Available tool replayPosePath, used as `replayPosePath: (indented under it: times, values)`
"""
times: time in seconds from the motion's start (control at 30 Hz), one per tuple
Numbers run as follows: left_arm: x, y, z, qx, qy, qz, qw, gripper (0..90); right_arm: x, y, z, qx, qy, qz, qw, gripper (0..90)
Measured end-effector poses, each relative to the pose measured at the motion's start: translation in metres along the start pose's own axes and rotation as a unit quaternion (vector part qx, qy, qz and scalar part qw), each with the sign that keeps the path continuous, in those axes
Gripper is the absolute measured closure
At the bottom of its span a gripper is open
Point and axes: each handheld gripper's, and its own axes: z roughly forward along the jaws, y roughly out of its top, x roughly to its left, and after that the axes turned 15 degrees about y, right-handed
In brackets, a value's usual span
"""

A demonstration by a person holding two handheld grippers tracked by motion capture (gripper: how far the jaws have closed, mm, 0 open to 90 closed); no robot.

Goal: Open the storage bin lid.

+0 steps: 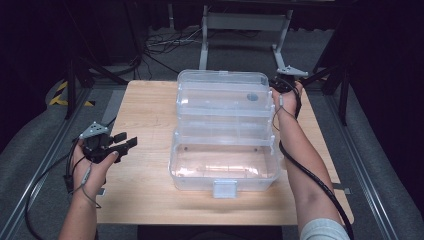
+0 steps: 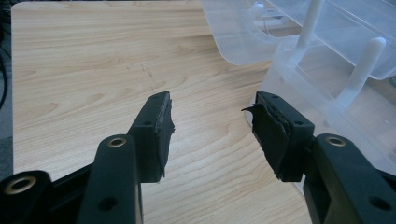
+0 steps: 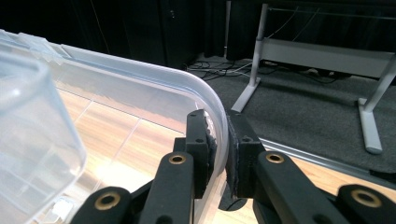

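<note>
A clear plastic tiered storage box (image 1: 224, 135) stands open in the middle of the wooden table (image 1: 145, 115), its trays stepped back toward the far edge. The trays look empty. The right gripper (image 1: 281, 86) pinches the rim of the lid (image 3: 140, 88) at the far right corner. The left gripper (image 1: 122, 142) hovers just beside the box, jaws spread and holding nothing.

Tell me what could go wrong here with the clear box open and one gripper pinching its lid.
The right gripper pinches only the thin curved rim of the lid; the smooth plastic might slip free and the lid drop. The left gripper hangs open, off the clear box, so a pull on the lid could slide it across the table.
</note>
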Motion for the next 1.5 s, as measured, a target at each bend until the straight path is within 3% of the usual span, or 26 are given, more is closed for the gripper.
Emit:
replayPosePath:
  times: [0.4,1.07,1.27,1.5]
  values:
    - [0.0,0.0,0.0,0.0,0.0,0.0,1.0,48.4,-0.004,-0.007,0.005,0.005,0.005,0.018,0.9998,81.1]
    - [-0.001,0.001,0.001,-0.001,-0.001,-0.001,1.0,48.4,-0.007,-0.016,0.01,0.015,0.006,0.028,0.9995,77.6]
    - [-0.005,0.004,0.005,-0.001,-0.008,0.004,1.0,48.4,-0.004,-0.012,0.003,0.01,0.013,0.024,0.9996,69.3]
    - [-0.01,0.013,0.012,-0.007,-0.018,0.011,0.9997,48.3,0.003,0.0,-0.022,-0.008,0.021,0.006,0.9997,61.1]
